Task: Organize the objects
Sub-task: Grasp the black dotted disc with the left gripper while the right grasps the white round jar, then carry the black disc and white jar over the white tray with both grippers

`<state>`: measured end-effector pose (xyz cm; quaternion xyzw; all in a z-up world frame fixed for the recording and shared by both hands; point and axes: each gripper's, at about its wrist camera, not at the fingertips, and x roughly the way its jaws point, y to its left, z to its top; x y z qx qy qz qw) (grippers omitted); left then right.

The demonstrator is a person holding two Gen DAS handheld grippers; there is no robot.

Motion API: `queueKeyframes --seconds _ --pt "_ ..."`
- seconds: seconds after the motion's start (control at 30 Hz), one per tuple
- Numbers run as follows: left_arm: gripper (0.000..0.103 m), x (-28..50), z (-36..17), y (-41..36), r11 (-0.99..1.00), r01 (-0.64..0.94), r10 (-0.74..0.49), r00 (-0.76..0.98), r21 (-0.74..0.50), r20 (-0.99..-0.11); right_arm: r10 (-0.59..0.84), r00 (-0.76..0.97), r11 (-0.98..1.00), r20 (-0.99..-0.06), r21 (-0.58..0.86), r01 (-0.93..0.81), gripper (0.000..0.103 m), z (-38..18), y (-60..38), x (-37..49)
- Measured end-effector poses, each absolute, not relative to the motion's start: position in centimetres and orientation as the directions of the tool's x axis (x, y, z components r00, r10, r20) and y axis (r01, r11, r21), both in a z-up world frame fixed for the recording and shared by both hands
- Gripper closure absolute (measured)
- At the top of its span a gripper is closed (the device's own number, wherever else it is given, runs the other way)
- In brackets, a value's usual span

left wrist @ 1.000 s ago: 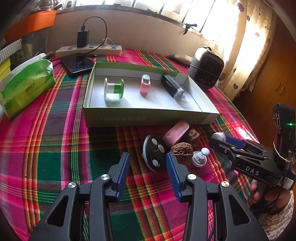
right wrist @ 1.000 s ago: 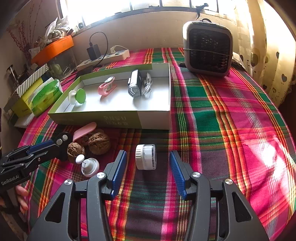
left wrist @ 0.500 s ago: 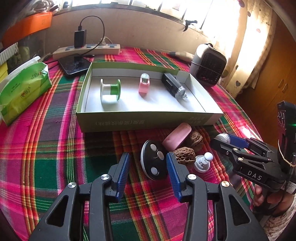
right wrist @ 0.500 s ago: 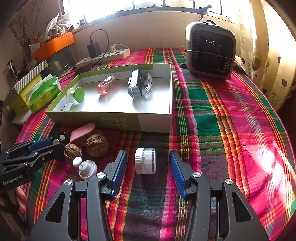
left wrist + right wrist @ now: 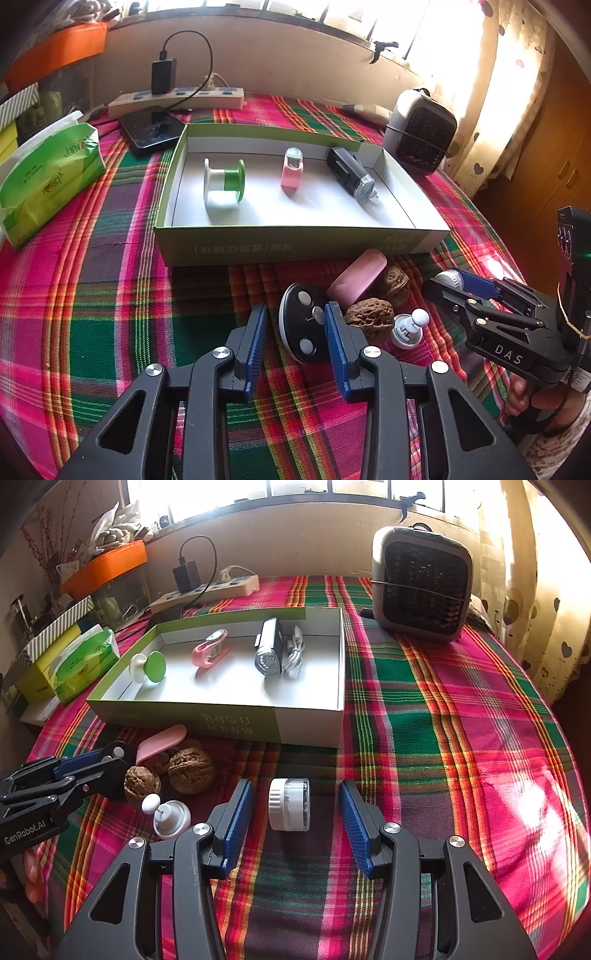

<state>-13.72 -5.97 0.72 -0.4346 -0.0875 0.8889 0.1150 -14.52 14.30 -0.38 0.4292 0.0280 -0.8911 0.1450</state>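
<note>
Plaid cloth [image 5: 424, 709] covers my table. On it the black disc [image 5: 306, 326] stands on edge between my left tongs [image 5: 295, 334], whose jaws have just been closing without yet pinching it. My right tongs [image 5: 295, 805] stand parted around the white jar [image 5: 289, 804], before the green box [image 5: 221, 722].

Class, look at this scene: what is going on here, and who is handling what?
A person is sorting small things into the open box. The left hand-held gripper has just been closing around the black disc, though its pads do not clearly press on it. The right hand-held gripper sits open either side of the white jar. A spool, pink clip and black light already lie inside; walnuts wait outside.
</note>
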Motion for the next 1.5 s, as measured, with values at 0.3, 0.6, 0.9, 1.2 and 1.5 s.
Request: queueKeyframes --seconds 0.3,0.6,0.9,1.2,1.5 --pt "0.079 -13.6 0.8 -5.7 -0.960 -0.134 0.277 -0.597 -0.246 -0.753 -0.234 -0.592 -0.958 -0.771 0.079 0.275 0.059 -0.4 14.5 -14.4" --pt "0.079 -13.6 0.8 -5.8 -0.960 -0.133 0.275 -0.598 -0.245 -0.753 -0.235 -0.592 -0.957 -0.771 0.077 0.280 0.074 -0.3 14.4 -14.4" --pt "0.079 -13.5 0.9 -5.7 -0.961 -0.131 0.273 -0.599 -0.245 -0.752 -0.239 -0.593 -0.955 -0.769 0.077 0.285 0.083 -0.2 14.3 -14.3" --pt "0.079 -13.4 1.1 -5.9 -0.963 -0.127 0.267 -0.605 -0.240 -0.750 -0.248 -0.596 -0.953 -0.764 0.083 0.290 0.083 0.0 14.1 -14.1" --pt "0.079 -13.1 1.7 -5.9 -0.965 -0.123 0.256 -0.617 -0.230 -0.744 -0.259 -0.606 -0.951 -0.753 0.090 0.294 0.083 0.6 14.1 -13.9"
